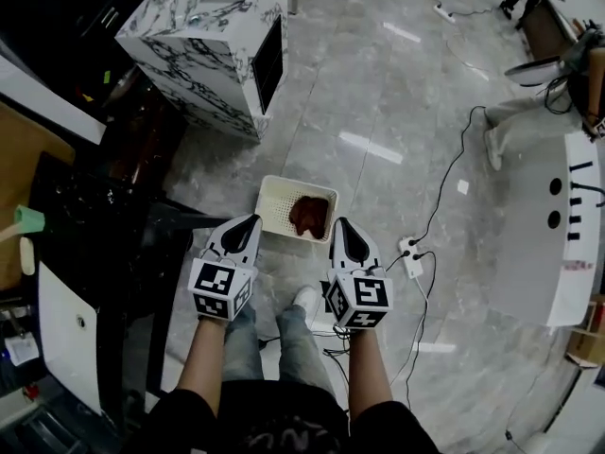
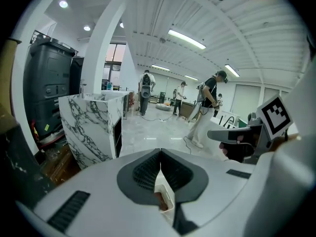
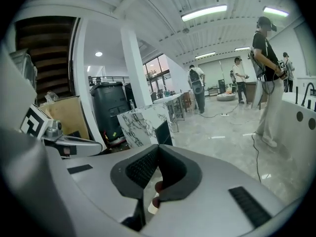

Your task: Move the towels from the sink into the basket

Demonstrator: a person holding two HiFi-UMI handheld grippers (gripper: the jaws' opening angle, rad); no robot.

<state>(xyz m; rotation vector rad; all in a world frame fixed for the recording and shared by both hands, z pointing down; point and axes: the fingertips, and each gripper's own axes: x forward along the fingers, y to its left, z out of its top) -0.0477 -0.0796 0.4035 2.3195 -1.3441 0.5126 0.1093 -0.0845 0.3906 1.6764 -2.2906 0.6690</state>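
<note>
Head view: the left gripper and right gripper are held side by side in front of the person, both pointing forward and somewhat down, each with its marker cube nearest the camera. Just beyond their tips, on the grey tiled floor, stands a white perforated plastic basket. A dark red-brown towel lies crumpled inside it, toward its right side. A white power strip with black cables lies on the floor to the right of the basket. A marble-patterned white block stands farther off to the upper left. The person's light shoe shows between the forearms.

Left gripper view: the jaws are clenched, their dark ribbed pads meeting at the tip, and nothing is pinched between them. Through the gap beneath the pads, a corner of the basket with the towel in it shows on the floor below. The right gripper appears at the right edge, and the marble-patterned block stands at left beside a tall dark bin.

Right gripper view: these jaws are likewise pressed together and grasp nothing. A sliver of the towel and the basket's white rim shows through the opening under the pads. A person stands on the floor at right.
</note>
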